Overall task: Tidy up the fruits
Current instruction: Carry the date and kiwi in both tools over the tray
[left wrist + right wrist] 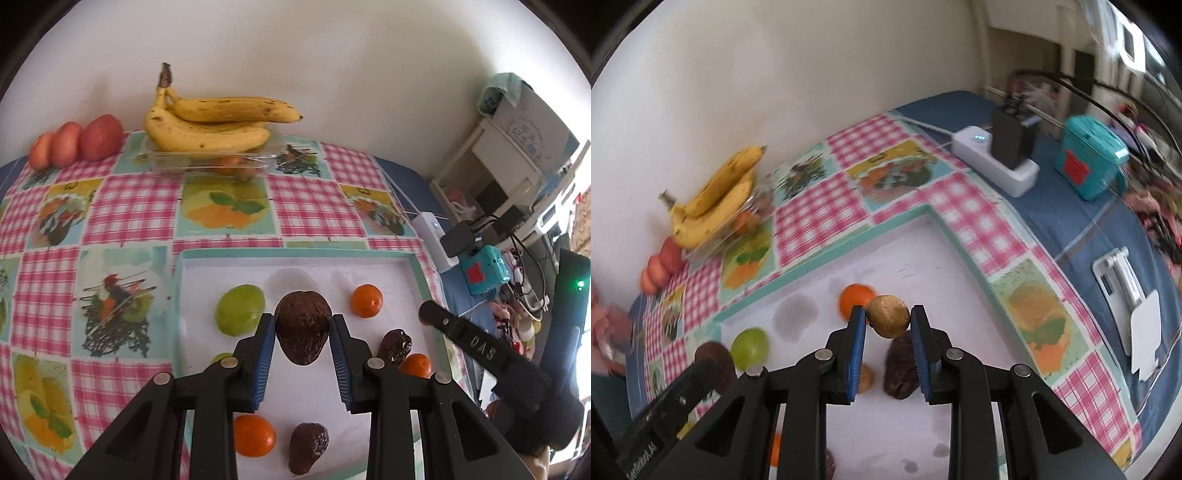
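A checked cloth (129, 218) is spread over the counter. A white tray (295, 271) with a teal rim is laid on it, and bananas (207, 125) are seen by the wall. Above the tray, an avocado (303, 326) is clamped between the left gripper's (303, 325) fingers (267, 350), and a kiwi (888, 316) is pinched between the right gripper's (888, 321) fingers (857, 354). A green apple (240, 314) and oranges (366, 301) are left on the tray.

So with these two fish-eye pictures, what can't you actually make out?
- Left wrist view: what lies in the clear container under the bananas; only orange shapes show through.
- Left wrist view: a green fruit, mostly hidden behind the left gripper.
- Right wrist view: a tan fruit, half hidden by the right gripper.
- Right wrist view: the far right clutter, blurred.
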{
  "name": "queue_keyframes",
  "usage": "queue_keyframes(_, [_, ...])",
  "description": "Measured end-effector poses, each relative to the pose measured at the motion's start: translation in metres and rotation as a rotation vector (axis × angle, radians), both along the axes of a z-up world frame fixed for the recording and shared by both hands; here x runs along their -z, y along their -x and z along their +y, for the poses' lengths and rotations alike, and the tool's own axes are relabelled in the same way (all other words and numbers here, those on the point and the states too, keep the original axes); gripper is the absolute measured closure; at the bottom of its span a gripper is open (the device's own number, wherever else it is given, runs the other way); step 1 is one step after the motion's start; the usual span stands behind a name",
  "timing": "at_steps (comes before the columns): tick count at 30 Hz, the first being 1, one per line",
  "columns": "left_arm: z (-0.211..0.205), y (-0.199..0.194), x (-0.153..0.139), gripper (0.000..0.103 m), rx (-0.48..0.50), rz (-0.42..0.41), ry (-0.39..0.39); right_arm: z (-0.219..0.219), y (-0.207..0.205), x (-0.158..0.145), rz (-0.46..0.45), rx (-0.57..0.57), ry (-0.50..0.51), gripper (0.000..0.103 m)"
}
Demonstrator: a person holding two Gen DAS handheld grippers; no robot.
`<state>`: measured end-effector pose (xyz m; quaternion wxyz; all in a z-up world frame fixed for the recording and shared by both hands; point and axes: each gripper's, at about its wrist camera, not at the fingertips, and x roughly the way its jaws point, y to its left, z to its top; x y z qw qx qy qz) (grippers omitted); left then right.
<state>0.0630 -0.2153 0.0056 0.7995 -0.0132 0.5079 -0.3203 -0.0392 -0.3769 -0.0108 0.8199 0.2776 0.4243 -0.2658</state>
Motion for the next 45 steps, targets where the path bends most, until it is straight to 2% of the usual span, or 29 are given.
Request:
queue_keyframes(6, [-0.013, 0.004, 0.015, 0.071, 0.039, -0.003, -0.012, -0.016, 0.008, 0.007, -0.036, 0.073, 0.005, 0.077])
queue_keyframes(12, [-0.024, 0.007, 0.029, 0.071, 0.073, -0.001, -0.028, -0.018, 0.003, 0.015, -0.079, 0.062, 0.022, 0.077])
queue_keyframes(29, [-0.04, 0.012, 0.059, 0.071, 0.102, 0.006, -0.117, -0.015, -0.022, 0.052, 0.027, 0.016, 0.053, 0.077])
queue_keyframes(43, [-0.044, 0.014, 0.058, 0.07, 0.134, 0.013, -0.131, -0.015, -0.026, 0.053, 0.058, 0.0, 0.07, 0.077])
queue_keyframes(45, [-0.045, 0.014, 0.057, 0.069, 0.139, 0.012, -0.137, -0.015, -0.027, 0.054, 0.073, -0.001, 0.071, 0.071])
